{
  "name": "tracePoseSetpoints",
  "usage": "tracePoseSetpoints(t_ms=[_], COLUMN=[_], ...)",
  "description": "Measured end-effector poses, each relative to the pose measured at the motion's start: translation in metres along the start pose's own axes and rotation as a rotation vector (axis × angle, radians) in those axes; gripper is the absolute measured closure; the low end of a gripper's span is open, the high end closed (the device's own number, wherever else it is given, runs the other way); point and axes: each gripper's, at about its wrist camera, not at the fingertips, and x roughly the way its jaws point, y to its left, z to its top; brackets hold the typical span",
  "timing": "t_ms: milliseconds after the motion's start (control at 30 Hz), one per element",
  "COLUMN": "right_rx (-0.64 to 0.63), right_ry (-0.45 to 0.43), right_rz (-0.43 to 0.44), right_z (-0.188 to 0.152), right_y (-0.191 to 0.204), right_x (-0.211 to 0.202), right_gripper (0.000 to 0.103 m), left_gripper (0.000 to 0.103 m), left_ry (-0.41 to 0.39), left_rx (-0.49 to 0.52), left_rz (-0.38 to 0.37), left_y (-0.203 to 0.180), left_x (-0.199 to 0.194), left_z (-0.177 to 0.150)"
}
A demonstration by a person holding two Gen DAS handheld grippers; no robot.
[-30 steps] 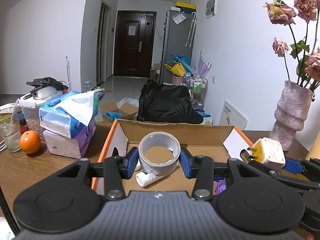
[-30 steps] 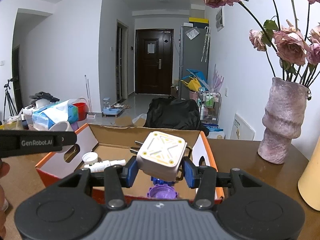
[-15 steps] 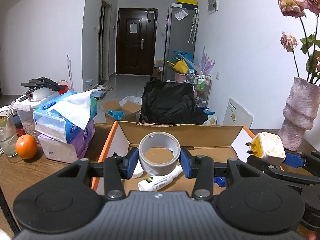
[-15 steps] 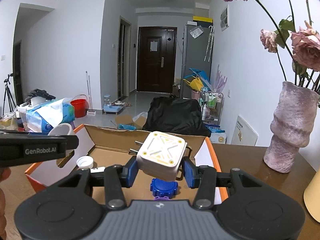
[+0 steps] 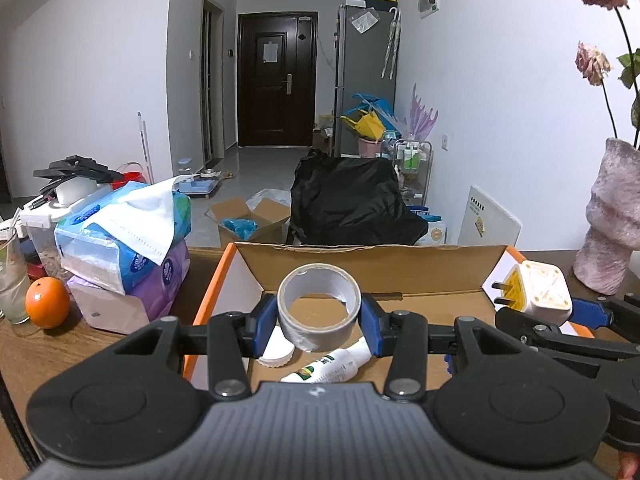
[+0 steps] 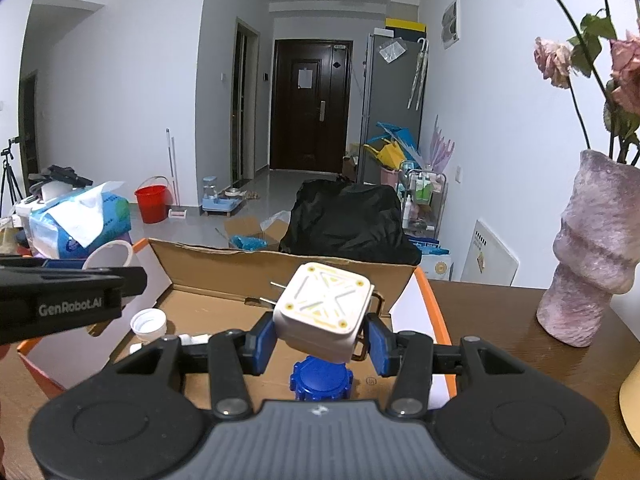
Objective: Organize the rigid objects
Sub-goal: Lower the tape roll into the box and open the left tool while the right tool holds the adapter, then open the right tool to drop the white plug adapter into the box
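My left gripper (image 5: 319, 322) is shut on a grey tape roll (image 5: 318, 306), held over the near part of an open cardboard box (image 5: 372, 268) with orange edges. The right gripper (image 6: 322, 338) is shut on a white plug adapter (image 6: 324, 312) with yellow markings, above the same box (image 6: 280, 268). That adapter (image 5: 536, 292) and the right gripper show at the right of the left wrist view. Inside the box lie a white tube (image 5: 332, 366), a white cap (image 6: 149, 322) and a blue knob-like cap (image 6: 320, 378). The tape roll (image 6: 110, 256) peeks above the left gripper's arm in the right wrist view.
Tissue packs (image 5: 120, 240) are stacked left of the box, with an orange (image 5: 47, 307) and a glass (image 5: 12, 276) beside them. A pink vase (image 6: 592, 256) with dried roses stands on the wooden table (image 6: 500, 320) to the right. A black bag (image 5: 352, 204) lies beyond the box.
Both grippers have moved forward over the box with their loads still gripped. More of the box's inside shows, the blue cap now sits under the adapter and the tube under the tape.
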Motion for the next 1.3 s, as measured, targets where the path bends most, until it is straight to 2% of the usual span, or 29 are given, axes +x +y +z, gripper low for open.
tracePoseSetpoints(t_ms=[500,667,733,800,833,900,967,1033,1167,1300], right_rx=[0.003,0.006,0.008,0.015,0.020,0.023,0.036,0.041,0.046,0.043], right_ry=[0.040,0.043,0.050,0.053,0.049,0.047,0.037,0.036,0.042,0.046], right_rz=[0.011,0.006,0.005,0.007,0.002,-0.012,-0.030,-0.038,-0.053,-0.057], right_z=[-0.011,-0.013,-0.011,-0.011,-0.009,-0.007,-0.006,-0.006,-0.005,-0.007], right_y=[0.000,0.000,0.000,-0.001,-0.002,-0.002,-0.004,-0.006,-0.007,-0.008], right_x=[0.025,0.025,0.025,0.025,0.024,0.022,0.020,0.019,0.021,0.020], right_gripper=[0.057,0.057,0.056,0.056,0.053,0.030,0.016,0.014,0.001,0.001], left_gripper=[0.058,0.057,0.052,0.021,0.016,0.010,0.000,0.000,0.000,0.000], left_ry=[0.041,0.053,0.055,0.053,0.048,0.043,0.044,0.037,0.044,0.042], left_rx=[0.016,0.016,0.016,0.013,0.012,0.011,0.005,0.002,-0.014,-0.017], left_rz=[0.032,0.013,0.016,0.030,0.044,0.053,0.064,0.089,0.091,0.092], left_y=[0.004,0.005,0.005,0.007,0.008,0.009,0.009,0.010,0.013,0.013], left_x=[0.025,0.027,0.027,0.027,0.027,0.026,0.025,0.025,0.025,0.023], left_z=[-0.010,-0.010,-0.009,-0.009,-0.009,-0.009,-0.009,-0.009,-0.009,-0.009])
